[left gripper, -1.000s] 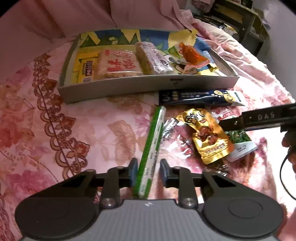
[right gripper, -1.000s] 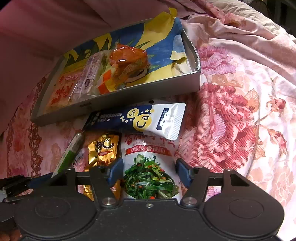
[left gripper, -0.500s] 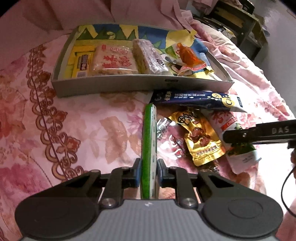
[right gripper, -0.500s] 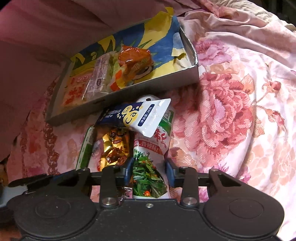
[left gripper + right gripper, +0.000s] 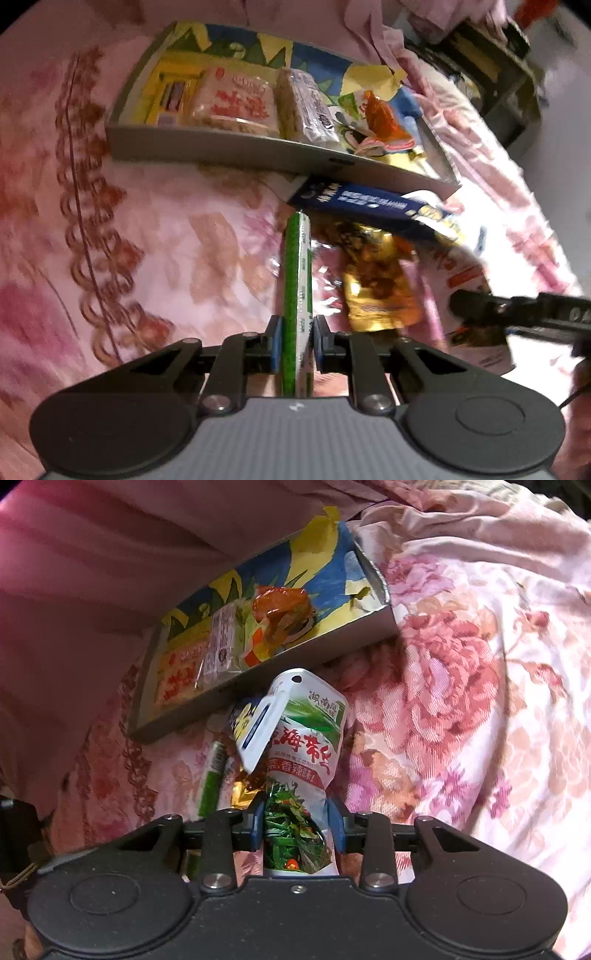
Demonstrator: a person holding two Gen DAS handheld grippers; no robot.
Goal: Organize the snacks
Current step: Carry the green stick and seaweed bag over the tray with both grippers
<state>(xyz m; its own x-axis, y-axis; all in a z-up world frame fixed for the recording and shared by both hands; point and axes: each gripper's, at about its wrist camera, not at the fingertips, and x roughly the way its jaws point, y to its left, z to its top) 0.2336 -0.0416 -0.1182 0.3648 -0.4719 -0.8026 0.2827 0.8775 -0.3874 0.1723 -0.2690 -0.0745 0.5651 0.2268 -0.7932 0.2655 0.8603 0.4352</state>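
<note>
Pointing toward the tray [image 5: 221,142], the green stick [image 5: 295,280] lies lengthwise.

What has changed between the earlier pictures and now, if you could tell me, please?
The left gripper has closed on the green stick pack, which now stands on edge. The right gripper has closed on the seaweed pouch and raised it, tipping up the blue sachet that lies on it. The tray, the snacks inside it and the gold packet stayed as they were.
</note>
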